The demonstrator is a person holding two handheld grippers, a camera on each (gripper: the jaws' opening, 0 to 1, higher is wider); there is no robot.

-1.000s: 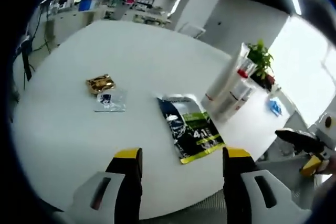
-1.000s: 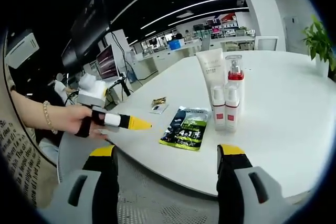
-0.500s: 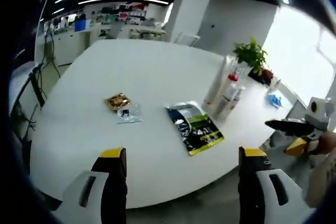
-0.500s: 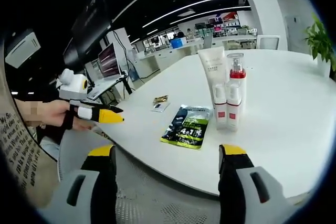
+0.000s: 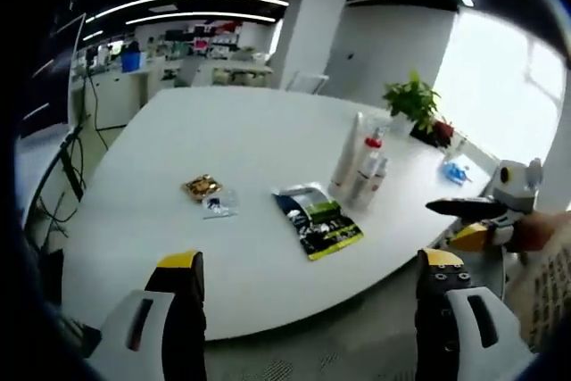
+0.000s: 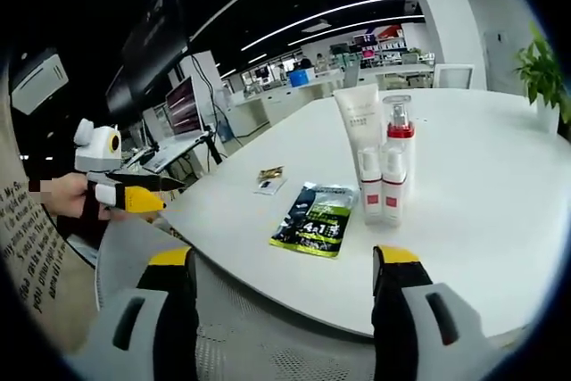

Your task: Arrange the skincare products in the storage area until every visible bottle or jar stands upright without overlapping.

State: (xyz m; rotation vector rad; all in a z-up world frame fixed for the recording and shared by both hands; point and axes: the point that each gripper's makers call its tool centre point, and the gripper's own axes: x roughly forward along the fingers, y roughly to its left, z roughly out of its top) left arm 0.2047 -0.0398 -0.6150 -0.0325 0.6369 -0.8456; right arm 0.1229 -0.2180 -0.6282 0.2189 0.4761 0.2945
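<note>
Near the table's edge, a tall white tube (image 6: 359, 120), a pump bottle with a red collar (image 6: 398, 142) and two small white bottles (image 6: 380, 190) stand upright in a tight cluster. The same cluster (image 5: 360, 165) sits right of centre in the left gripper view. A black and green pouch (image 6: 314, 219) (image 5: 318, 220) lies flat beside them. My right gripper (image 6: 282, 256) is open and held off the table's near edge, with nothing between its jaws. My left gripper (image 5: 310, 260) is also open and well back from the table; a hand holds it (image 6: 125, 194) at the far left.
A gold sachet (image 5: 202, 186) and a clear sachet (image 5: 219, 207) lie on the round white table (image 5: 223, 131). A potted plant (image 5: 412, 100) and a blue item (image 5: 457, 169) sit at the far side. My right gripper (image 5: 473, 211) comes in from the right. Office desks fill the background.
My left gripper has drawn back from the table, so its view takes in more of it. In the right gripper view it has moved left. The right gripper has hardly moved.
</note>
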